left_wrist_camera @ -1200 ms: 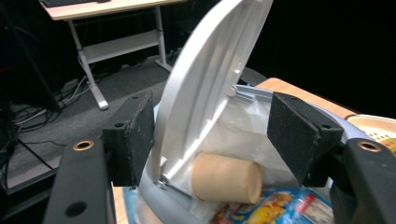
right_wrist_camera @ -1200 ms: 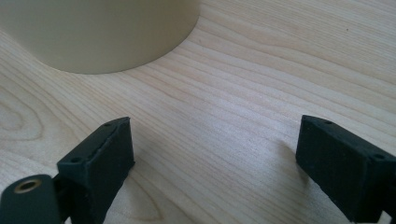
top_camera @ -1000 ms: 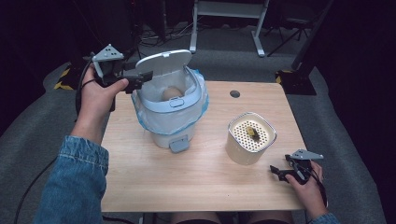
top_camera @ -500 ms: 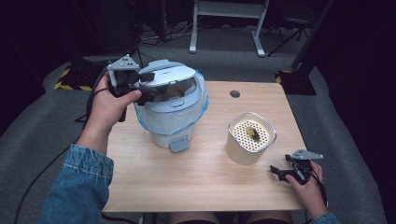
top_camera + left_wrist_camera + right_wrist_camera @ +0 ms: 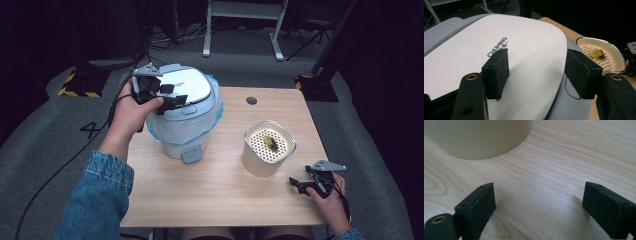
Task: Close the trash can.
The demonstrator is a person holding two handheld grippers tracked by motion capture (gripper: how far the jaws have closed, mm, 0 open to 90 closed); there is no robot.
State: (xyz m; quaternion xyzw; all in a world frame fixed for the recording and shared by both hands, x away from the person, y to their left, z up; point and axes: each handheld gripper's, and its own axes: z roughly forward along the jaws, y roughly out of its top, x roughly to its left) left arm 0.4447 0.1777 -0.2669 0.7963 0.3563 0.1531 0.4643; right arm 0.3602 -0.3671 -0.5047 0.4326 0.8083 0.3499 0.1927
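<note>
A pale blue cooker (image 5: 182, 135) with a white lid (image 5: 187, 92) stands at the table's back left, with a clear plastic bag bunched round its rim. The lid (image 5: 499, 50) lies down flat on the body. My left gripper (image 5: 170, 97) rests over the lid's left side, open. Its jaws have just been closing, and nothing is between them; the pads (image 5: 496, 72) sit just over the lid's top. My right gripper (image 5: 299, 184) lies open on the table's front right, and the gap between its jaws (image 5: 539, 207) holds bare wood.
A cream container (image 5: 269, 147) with a perforated insert and a small yellow piece (image 5: 270, 142) stands right of the cooker, just beyond the right gripper. A round hole (image 5: 251, 100) sits near the wooden table's (image 5: 220, 200) back edge. A metal stand (image 5: 240, 30) is behind.
The cooker lid has swung down from upright to flat on the body. My left gripper moved right and down with it. The right gripper has stayed where it was.
</note>
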